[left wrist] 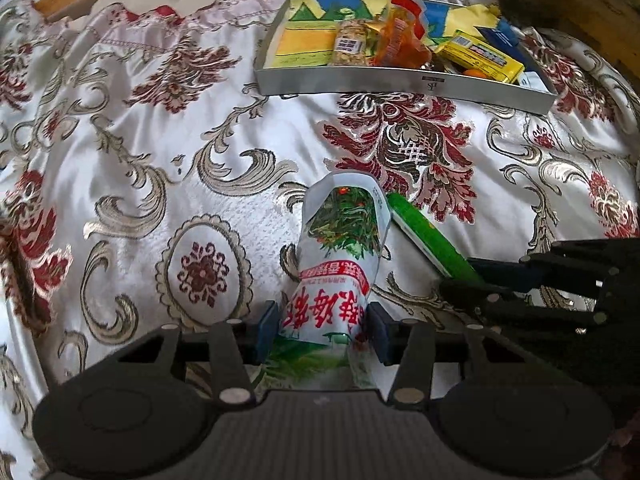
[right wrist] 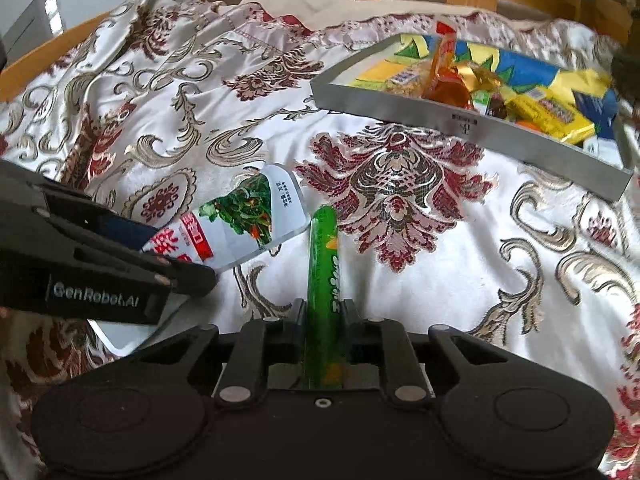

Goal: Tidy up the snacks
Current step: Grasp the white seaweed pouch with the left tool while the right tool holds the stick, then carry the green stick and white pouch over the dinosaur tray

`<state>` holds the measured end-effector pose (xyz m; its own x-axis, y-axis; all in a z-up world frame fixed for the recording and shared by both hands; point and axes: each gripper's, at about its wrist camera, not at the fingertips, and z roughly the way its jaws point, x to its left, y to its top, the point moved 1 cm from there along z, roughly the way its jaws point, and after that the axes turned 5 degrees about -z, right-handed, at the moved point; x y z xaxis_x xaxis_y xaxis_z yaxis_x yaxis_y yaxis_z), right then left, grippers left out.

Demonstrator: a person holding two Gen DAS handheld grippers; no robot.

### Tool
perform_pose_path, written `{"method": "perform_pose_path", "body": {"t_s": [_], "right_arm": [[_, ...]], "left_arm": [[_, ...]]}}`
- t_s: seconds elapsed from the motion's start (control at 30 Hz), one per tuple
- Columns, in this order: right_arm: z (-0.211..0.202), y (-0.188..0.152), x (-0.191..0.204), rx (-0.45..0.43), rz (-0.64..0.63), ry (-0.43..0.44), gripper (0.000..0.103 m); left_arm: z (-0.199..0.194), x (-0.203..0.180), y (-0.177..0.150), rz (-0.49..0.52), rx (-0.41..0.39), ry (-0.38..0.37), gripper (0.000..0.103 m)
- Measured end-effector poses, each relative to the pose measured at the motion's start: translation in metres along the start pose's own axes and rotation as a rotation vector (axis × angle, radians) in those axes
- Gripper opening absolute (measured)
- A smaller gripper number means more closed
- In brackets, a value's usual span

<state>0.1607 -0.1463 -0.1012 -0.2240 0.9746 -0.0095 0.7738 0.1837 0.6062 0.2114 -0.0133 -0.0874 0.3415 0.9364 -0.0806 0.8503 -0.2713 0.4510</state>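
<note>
White-red-green packet (left wrist: 340,256); green stick (right wrist: 323,276); red-gold floral cloth (left wrist: 160,140).

My left gripper (left wrist: 324,330) is matte black plastic: a ribbed flat plate at the near edge, a round disc on either side of it, and angled link bars pinned with dull silver rivets. Its fingers (left wrist: 267,330) end in dark navy-blue pads. My right gripper (right wrist: 322,320) has the same build, with black discs, silver-capped pivots and one small screw set in the middle of the body. Seen from my right wrist, the left gripper's side shows slotted black links and the white lettering "GenRobot.AI" on a black block.
</note>
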Motion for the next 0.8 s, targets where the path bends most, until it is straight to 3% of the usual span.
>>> {"method": "perform_pose_path", "body": {"t_s": [0.33, 0.57, 0.8], "right_arm": [[-0.027, -0.019, 0.023, -0.084, -0.243, -0.204, 0.018], [-0.047, -0.029, 0.028, -0.134, -0.251, -0.265, 0.018], [-0.062, -0.034, 0.023, -0.153, -0.19, -0.277, 0.018]], "left_arm": [[-0.024, -0.012, -0.01, -0.062, -0.055, -0.036, 0.046], [-0.042, -0.016, -0.012, -0.09, -0.094, -0.117, 0.041], [-0.044, -0.021, -0.015, -0.083, -0.1, -0.108, 0.037]]}}
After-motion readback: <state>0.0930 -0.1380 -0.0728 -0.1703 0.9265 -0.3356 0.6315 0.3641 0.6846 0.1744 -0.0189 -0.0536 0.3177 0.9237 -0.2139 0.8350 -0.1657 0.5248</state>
